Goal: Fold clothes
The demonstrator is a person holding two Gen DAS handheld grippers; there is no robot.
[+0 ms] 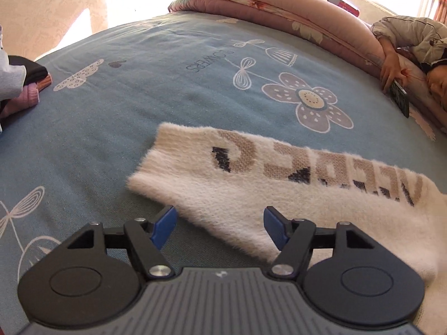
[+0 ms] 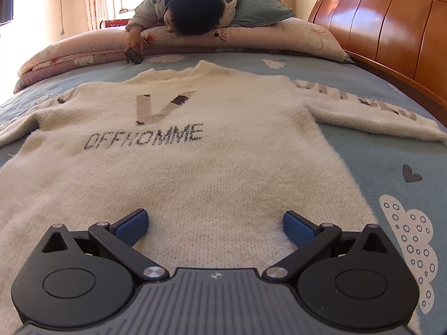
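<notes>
A cream sweater lies flat, front up, on a blue flowered bed, both sleeves spread out to the sides. The left gripper hovers over one sleeve, its blue fingers apart and empty. The right gripper sits above the hem, fingers wide apart, nothing between them. A person leans on a folded quilt at the bed's far side.

Bed with blue flower-print sheet, cream sweater spread flat on it, folded pink quilt along the far edge, folded clothes pile at one side
</notes>
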